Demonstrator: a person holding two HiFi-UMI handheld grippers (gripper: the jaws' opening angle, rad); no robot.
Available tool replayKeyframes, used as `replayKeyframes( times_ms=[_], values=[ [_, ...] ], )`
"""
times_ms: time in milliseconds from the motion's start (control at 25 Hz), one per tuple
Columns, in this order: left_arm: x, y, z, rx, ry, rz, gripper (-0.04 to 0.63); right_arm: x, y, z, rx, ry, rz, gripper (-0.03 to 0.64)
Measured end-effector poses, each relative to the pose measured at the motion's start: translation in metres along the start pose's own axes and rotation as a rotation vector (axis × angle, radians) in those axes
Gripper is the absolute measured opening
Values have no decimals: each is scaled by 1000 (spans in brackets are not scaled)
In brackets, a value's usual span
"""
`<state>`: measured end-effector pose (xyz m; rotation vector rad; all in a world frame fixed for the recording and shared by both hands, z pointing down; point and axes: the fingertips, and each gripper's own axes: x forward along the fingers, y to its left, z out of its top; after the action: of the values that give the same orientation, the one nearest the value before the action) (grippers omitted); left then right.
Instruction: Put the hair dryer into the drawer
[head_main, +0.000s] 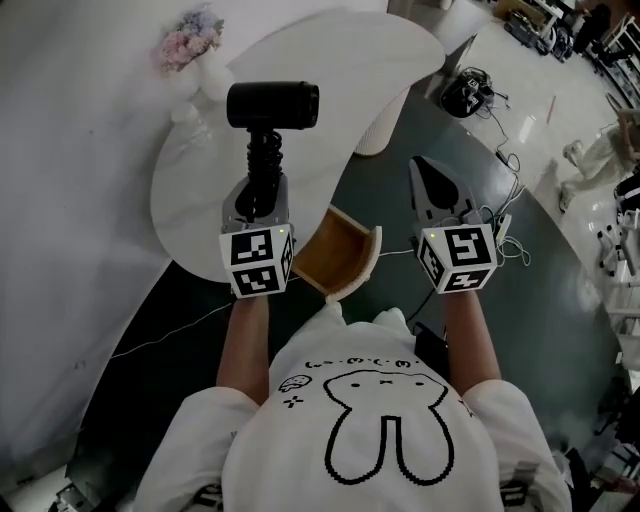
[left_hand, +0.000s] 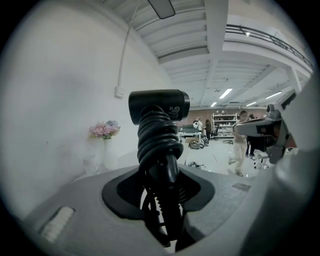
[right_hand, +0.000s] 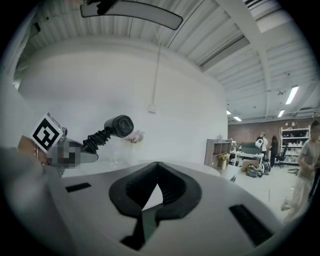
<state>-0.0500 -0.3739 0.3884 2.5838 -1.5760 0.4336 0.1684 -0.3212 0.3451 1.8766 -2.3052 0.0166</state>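
Hair dryer (head_main: 272, 104): black, held off the white tabletop (head_main: 330, 60) in the upper middle of the head view; its barrel lies crosswise at the top, and its handle, wrapped in coiled cord, runs straight down the frame.
Left tool (head_main: 260, 195): clamped on the lower end of that handle; its own view shows the handle filling the gap between the jaws.
Right tool (head_main: 428, 172): jaws together with nothing between them, right of centre, well apart from the dryer.
Drawer (head_main: 340, 250): wooden, pulled open, bare inside; it sits between the two tools, just right of the left tool's marker cube and below the dryer in the frame.
Key relation: the drawer lies toward the lower right from the barrel, so the dryer probably has to come back toward the person and slightly right.
Nearer hand: the left, which already carries the dryer.
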Motion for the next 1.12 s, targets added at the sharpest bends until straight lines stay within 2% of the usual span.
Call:
replayKeyframes(
  times_ms=[480, 880, 1120],
  values=[
    [-20, -65, -48, -108, 128, 153, 150, -5, -21, -31, -6, 56, 230, 0],
    [-31, -142, -98, -182, 238, 208, 152, -32, -41, -83, 11, 133, 380, 0],
    [-40, -163, -130, -217, 345, 237, 152, -43, -39, -97, 23, 147, 449, 0]
  ],
)
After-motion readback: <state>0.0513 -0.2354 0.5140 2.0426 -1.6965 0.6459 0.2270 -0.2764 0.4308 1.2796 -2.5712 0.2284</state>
